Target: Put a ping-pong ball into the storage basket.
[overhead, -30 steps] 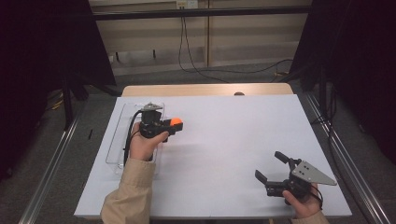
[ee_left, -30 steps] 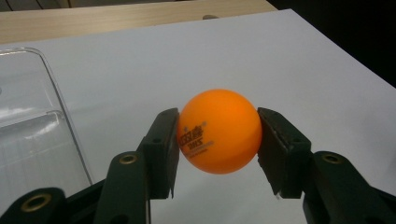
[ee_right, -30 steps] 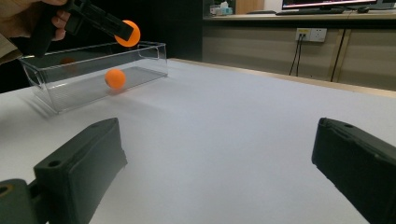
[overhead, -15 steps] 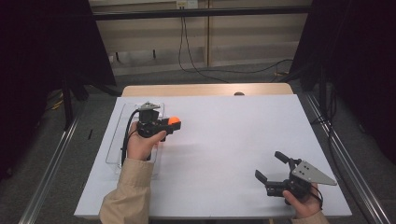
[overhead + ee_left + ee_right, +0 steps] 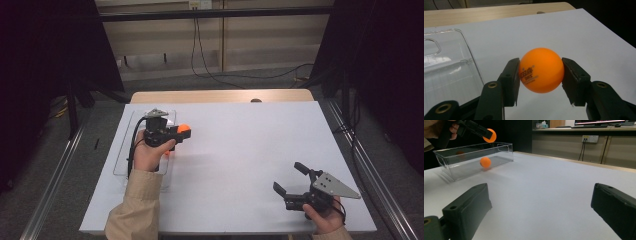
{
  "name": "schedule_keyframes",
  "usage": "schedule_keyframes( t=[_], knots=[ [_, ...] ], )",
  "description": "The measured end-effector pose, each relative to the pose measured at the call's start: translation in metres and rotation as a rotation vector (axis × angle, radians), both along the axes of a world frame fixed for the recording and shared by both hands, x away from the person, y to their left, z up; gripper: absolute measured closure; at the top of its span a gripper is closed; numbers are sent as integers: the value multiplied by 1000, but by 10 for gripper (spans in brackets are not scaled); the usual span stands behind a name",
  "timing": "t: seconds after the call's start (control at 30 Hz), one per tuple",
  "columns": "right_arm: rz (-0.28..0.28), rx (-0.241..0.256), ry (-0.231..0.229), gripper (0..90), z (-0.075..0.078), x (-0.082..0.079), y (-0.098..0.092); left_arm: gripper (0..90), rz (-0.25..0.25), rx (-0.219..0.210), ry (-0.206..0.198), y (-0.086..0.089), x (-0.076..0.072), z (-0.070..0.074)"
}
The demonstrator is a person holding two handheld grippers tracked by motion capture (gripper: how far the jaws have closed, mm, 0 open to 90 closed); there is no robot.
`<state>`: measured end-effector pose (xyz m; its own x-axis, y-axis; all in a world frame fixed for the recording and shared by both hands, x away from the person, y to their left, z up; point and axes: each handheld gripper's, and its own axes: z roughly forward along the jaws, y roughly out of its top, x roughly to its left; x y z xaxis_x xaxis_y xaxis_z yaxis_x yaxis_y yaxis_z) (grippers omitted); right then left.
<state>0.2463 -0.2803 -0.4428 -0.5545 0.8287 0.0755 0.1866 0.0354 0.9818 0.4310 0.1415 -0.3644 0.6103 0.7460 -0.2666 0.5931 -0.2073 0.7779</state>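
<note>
left gripper raised at the clear bin's right edge, fingers pinching orange ball | right gripper low at near right of desk, fingers spread | second ball in bin, half hidden by left hand

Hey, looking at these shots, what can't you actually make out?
- Small print on the held orange ball, left gripper view: blurred and too small.
- Second ball in the clear bin: in the high view the left hand mostly covers it.
- Monitor, right gripper view: cut off by the top edge.
</note>
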Motion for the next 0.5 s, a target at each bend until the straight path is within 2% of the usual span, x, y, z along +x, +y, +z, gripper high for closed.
schedule_keyframes(
  t=[0.5],
  knots=[
    [-3, -4, -2, 11, 0, 0, 0, 509, 9, -1, 1, 5, 0, 1]
  ],
)
